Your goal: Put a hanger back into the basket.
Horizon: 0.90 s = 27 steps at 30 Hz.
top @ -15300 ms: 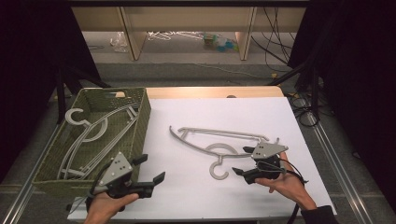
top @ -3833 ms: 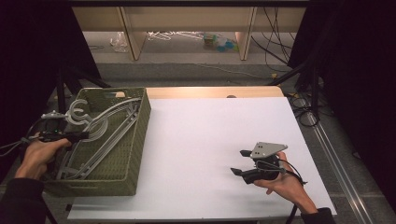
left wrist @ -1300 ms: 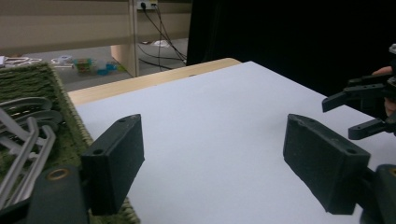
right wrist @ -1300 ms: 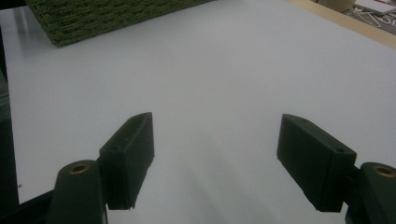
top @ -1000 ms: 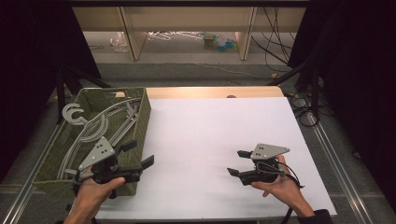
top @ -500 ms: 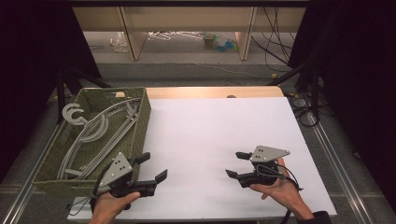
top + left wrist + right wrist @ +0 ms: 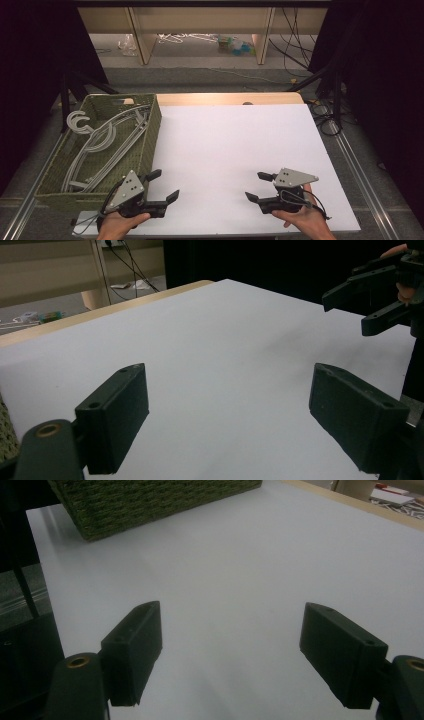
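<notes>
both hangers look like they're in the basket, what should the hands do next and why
Probably just rest both grippers on the table. The hangers lie inside the woven basket, the left gripper and right gripper hold nothing, jaws open, and nothing else lies on the white tabletop.

High cam looks down; gripper cams skim low, sharing white table [image 7: 235,150].
</notes>
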Each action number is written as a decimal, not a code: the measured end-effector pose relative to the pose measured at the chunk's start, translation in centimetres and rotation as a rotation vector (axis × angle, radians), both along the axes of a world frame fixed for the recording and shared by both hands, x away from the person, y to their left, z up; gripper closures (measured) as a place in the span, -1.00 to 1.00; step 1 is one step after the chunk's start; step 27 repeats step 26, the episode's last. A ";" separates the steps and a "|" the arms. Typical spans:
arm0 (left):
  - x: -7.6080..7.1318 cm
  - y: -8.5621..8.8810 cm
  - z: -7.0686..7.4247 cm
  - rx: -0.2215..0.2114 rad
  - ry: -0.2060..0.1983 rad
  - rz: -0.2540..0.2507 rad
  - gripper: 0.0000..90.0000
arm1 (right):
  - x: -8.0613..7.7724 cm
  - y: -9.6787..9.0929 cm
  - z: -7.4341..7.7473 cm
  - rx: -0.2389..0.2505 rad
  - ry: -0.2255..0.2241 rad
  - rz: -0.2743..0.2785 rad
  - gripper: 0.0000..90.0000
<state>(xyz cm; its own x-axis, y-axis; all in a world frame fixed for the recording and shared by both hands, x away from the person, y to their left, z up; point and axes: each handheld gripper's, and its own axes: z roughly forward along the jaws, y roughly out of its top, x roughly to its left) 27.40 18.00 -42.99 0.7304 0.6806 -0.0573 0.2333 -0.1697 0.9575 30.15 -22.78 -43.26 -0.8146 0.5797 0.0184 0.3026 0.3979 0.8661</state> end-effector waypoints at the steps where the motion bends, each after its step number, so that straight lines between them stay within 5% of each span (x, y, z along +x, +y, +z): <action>1: -0.1 0.0 0.0 -0.005 0.004 0.005 -0.65 | -0.2 -0.1 0.0 -0.003 -0.004 0.000 -0.44; 13: -0.3 0.5 0.0 -0.044 -0.008 0.012 -0.65 | -1.5 -0.4 -0.3 0.015 0.014 -0.035 -0.55; 27: -0.3 0.6 0.1 -0.036 0.003 0.014 -0.65 | -1.5 -0.4 -0.3 0.022 0.000 -0.038 -0.56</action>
